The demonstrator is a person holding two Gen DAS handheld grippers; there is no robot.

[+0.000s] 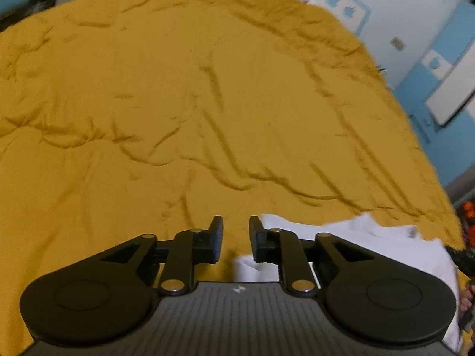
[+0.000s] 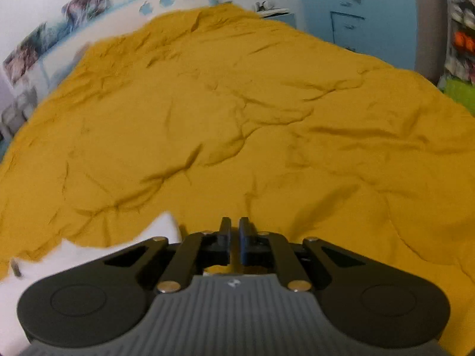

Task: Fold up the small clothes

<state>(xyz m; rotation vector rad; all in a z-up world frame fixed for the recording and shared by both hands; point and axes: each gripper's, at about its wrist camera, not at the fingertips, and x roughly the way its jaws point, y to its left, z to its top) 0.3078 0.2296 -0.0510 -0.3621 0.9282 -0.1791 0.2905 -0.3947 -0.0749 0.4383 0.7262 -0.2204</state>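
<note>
**Both grippers poised beside a white garment on the yellow bed**

A crumpled white cloth garment [image 1: 371, 246] lies on the wrinkled mustard-yellow bedspread [image 1: 193, 103]. It shows at the lower right of the left wrist view and the lower left of the right wrist view [image 2: 89, 255], so it sits between the two tools. The left gripper [image 1: 236, 238] has its jaws apart with nothing between them, and its right-hand finger stands at the cloth's edge. The right gripper [image 2: 234, 241] has its jaws nearly together, a thin slit between them; no fabric shows in the slit.

The step in hand looks like finding a first hold. It would go best if each gripper took one corner or hem, pinching a single layer, then lifted and pulled the garment flat before any fold.

Most of the garment is covered by the gripper bodies or cut off at the frame edges. Its type, sleeves and outline cannot be told. Motion blur softens its border.
</note>
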